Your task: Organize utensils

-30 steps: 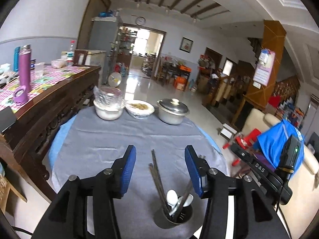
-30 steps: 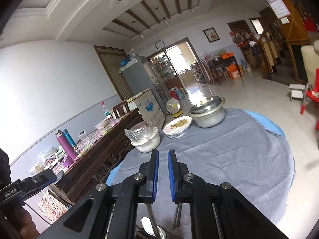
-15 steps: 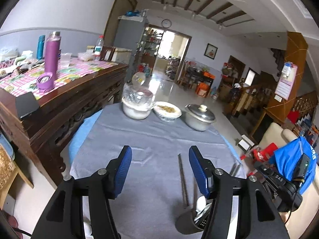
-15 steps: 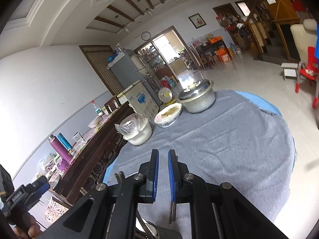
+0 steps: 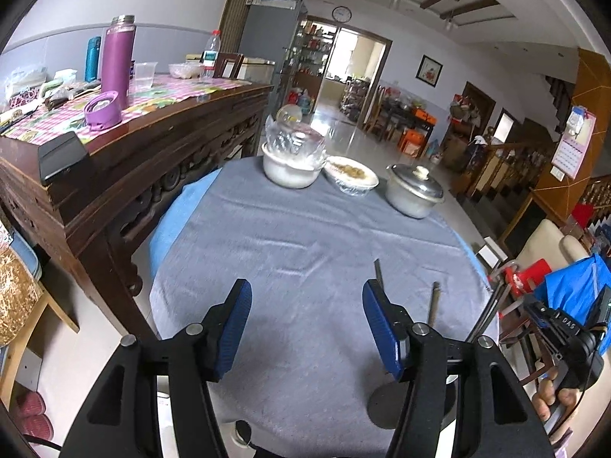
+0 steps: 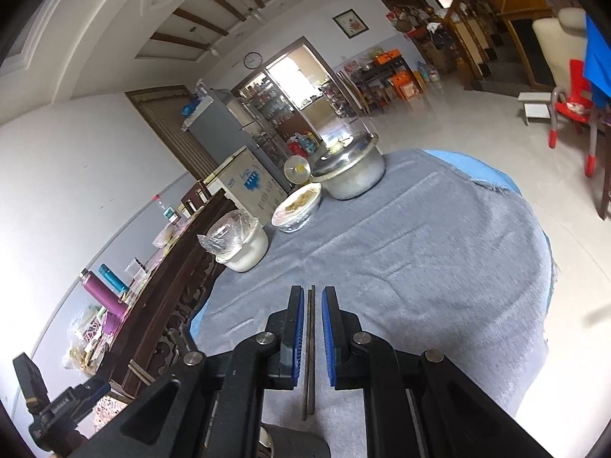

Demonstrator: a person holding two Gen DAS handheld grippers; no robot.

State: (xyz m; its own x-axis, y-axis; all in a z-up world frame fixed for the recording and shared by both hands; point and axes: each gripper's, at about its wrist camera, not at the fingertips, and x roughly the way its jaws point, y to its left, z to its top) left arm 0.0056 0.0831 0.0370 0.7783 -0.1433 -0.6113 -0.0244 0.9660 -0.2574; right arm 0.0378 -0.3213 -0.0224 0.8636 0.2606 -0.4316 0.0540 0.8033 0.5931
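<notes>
holder shifted right of L gripper | L gripper spread, empty | R gripper pinching chopsticks

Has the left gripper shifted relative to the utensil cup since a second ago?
Yes. The left gripper moved left: the cup, earlier between its fingers, now sits behind the right finger.

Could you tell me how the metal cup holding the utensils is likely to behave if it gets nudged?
The cup looks narrow, with long chopsticks leaning out above its rim, so it probably tips fairly easily. It stands on a wrinkled grey cloth, so it would likely catch and topple rather than slide. If metal, it should be stiff, not fragile.
</notes>
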